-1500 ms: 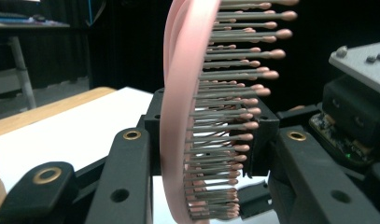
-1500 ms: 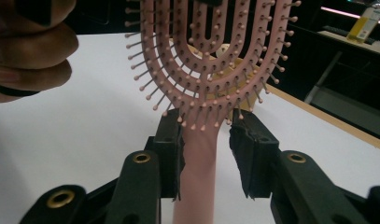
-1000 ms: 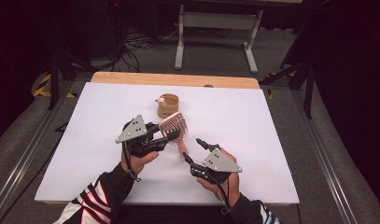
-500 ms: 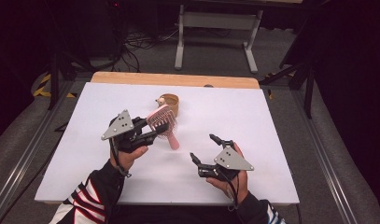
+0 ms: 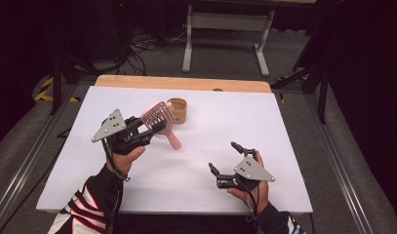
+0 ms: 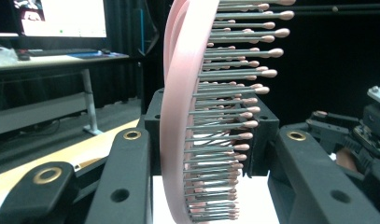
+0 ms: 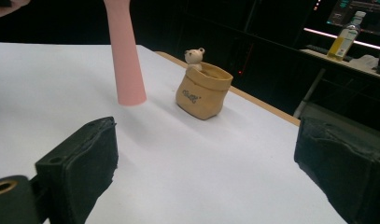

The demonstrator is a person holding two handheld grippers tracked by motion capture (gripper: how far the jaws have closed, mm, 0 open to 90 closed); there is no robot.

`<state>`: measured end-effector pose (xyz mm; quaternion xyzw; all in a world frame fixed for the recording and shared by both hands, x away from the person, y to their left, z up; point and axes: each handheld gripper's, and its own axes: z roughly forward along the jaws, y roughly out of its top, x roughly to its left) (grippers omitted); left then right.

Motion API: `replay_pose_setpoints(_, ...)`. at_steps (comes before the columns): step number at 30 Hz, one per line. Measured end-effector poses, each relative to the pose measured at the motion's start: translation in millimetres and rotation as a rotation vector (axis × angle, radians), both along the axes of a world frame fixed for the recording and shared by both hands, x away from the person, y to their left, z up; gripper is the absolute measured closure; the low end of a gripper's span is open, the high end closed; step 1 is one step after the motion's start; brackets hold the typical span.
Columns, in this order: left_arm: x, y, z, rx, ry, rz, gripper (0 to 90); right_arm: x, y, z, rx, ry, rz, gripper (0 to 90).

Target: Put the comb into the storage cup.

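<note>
A pink hairbrush [image 5: 159, 118] is lifted over the white table, its handle [image 5: 173, 141] slanting down towards the table. My left gripper [image 5: 153, 128] is shut on the brush head, and in the left gripper view the bristles [image 6: 215, 116] stand between its two jaws. My right gripper [image 5: 224, 156] sits near the front right, apart from the brush. Its jaws have just been opening and stand open with nothing between them. From the right gripper [image 7: 208, 140] view the handle [image 7: 125, 60] hangs ahead at the left. A small tan pouch with a bear figure [image 5: 178, 110] [image 7: 202, 89] stands behind the brush.
The white tabletop [image 5: 284, 122] has a wooden strip [image 5: 186, 84] along its far edge. Beyond that edge are a metal stand [image 5: 225, 29] and cables on the floor. A yellow bottle [image 7: 345, 39] stands on a desk in the background.
My right gripper let go of the brush handle, opened wide and drew off to the right. My left gripper carried the brush to the left and a little away from me.
</note>
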<state>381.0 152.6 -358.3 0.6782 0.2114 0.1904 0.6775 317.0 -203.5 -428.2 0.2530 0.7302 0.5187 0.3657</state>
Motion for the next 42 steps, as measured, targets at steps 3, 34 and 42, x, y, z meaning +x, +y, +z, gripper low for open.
replay_pose_setpoints(3, 0.4, 0.6, 2.1, -0.002, -0.011, 0.001, 63.0, 0.0, -3.3, -1.8, -0.014, 0.000, -0.016, 7.1)
replay_pose_setpoints(34, 51.5, -10.4, 60.2, 0.014, -0.076, 0.069, 63.0, -0.5, -22.4, -8.7, -0.020, 0.025, -0.066, 6.8)
replay_pose_setpoints(42, 64.3, -16.5, 62.9, 0.022, -0.069, 0.100, 63.0, -0.1, -21.3, -9.3, -0.025, 0.024, -0.057, 6.9)
